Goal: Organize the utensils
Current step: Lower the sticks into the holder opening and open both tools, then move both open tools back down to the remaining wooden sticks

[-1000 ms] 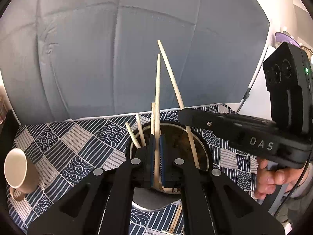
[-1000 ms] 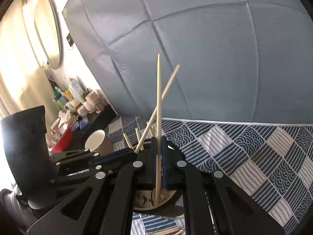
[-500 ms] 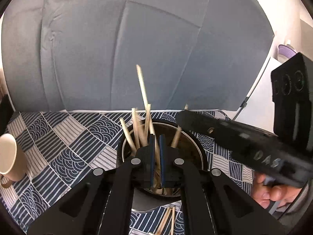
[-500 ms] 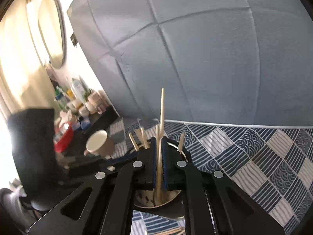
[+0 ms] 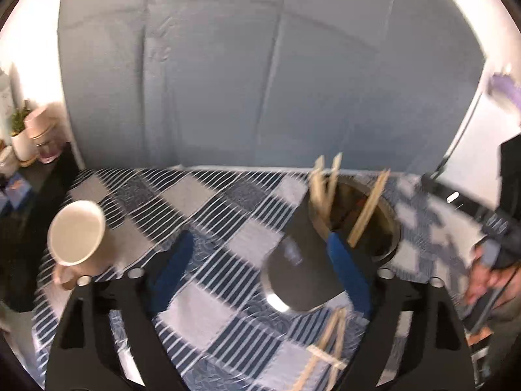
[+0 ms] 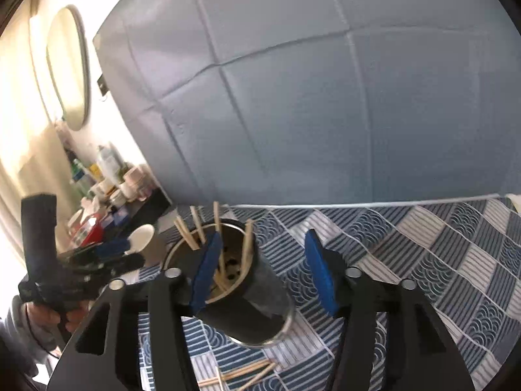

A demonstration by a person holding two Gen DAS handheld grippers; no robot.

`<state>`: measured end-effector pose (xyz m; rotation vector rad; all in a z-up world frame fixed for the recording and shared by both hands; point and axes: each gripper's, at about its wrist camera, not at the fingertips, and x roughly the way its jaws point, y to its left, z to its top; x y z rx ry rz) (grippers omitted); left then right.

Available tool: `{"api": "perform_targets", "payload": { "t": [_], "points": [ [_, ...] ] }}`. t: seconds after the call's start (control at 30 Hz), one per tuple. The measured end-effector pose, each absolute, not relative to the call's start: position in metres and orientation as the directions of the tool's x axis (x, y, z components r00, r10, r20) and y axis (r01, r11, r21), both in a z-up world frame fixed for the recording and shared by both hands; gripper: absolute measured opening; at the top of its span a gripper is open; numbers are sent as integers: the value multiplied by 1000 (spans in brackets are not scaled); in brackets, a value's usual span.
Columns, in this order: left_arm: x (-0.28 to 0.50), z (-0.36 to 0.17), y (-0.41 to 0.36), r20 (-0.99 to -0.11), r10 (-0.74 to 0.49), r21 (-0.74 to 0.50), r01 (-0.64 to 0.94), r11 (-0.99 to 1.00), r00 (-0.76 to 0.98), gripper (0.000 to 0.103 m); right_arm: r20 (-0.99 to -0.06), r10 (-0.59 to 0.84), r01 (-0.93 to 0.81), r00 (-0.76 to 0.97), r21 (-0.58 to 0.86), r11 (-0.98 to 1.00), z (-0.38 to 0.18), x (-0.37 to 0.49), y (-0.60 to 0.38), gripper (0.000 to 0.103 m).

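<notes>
A dark metal cup holds several wooden chopsticks on the blue patterned tablecloth. My left gripper is open and empty, with the cup by its right finger. In the right wrist view the cup with its chopsticks stands between the fingers of my right gripper, which is open and empty. More chopsticks lie loose on the cloth in front of the cup; they also show in the right wrist view.
A beige mug stands on the cloth at the left. A grey padded backrest rises behind the table. A shelf of bottles and jars is at the far left. The left gripper's body shows in the right wrist view.
Both grippers have opened and let their chopsticks drop into the cup. The left gripper has swung left, so the mug is now nearer its centre.
</notes>
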<state>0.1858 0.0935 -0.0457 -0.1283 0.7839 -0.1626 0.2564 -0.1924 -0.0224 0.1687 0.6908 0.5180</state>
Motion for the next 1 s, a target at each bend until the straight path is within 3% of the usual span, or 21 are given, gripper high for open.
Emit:
{"api": "perform_targets", "payload": {
  "t": [0.17,0.33,0.67,1.0],
  "points": [
    [176,-71,96,-762,-148,-124,82,989,631,97,-598,477,-354,644,319,879,-30,251,-203,63],
    [169,-102,89,-847,-107,-66,97,993,521,97,-650,402,-323,645,245,914,-41,239,-204,81],
    [146,-146,69,-921,-65,17,206,978,384,97,-770,368,-397,521,163,903,-76,206,-181,84],
    [135,-183,49,-965,-61,19,301,953,256,97,-924,222,-464,312,56,884,-145,164,-156,84]
  ]
}}
